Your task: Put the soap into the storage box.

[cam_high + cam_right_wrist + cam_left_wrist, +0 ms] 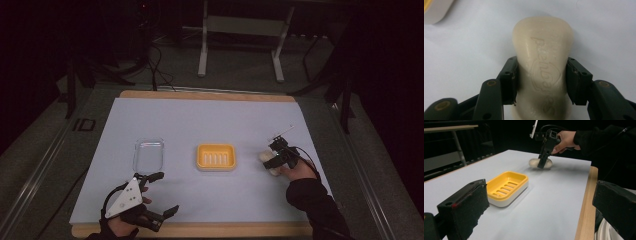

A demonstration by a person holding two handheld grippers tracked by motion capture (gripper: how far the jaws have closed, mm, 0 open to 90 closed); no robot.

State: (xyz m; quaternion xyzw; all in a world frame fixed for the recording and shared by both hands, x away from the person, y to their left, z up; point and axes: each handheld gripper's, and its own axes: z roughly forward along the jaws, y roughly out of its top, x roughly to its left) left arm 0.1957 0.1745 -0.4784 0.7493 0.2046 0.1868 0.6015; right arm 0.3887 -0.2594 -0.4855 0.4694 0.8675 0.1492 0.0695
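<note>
Pressing on both long sides of a cream bar of soap [542, 67], the right claw [541, 80] has its two black pads tight against the bar, which lies flat on the pale sheet [210, 130] covering the counter [210, 96]. In the right gripper view the soap's embossed lettering faces up and the bar runs away from the camera between the jaws. The high view places this grip at the right side of the sheet, well to the right of the yellow soap dish [216, 157], with the person's right hand [299, 172] behind the claw. From the left gripper view the same claw comes down steeply onto the soap [541, 162], which sits beyond the dish and apart from it.

The yellow soap dish [506, 188] stands near the middle of the sheet. Its slotted yellow tray rests in a white base, and nothing lies in it; the drain slots are bare. To its left, well apart, lies a clear plastic lid or tray [148, 154], rectangular with rounded corners, also with nothing in it as far as the dim high view lets me tell.

The left claw [169, 194] hovers over the near left part of the counter, close to the wooden edge, its jaws spread wide with nothing between them. In its own view the two black pads [466, 207] stand far apart at the bottom corners, the dish showing between them farther off.
</note>
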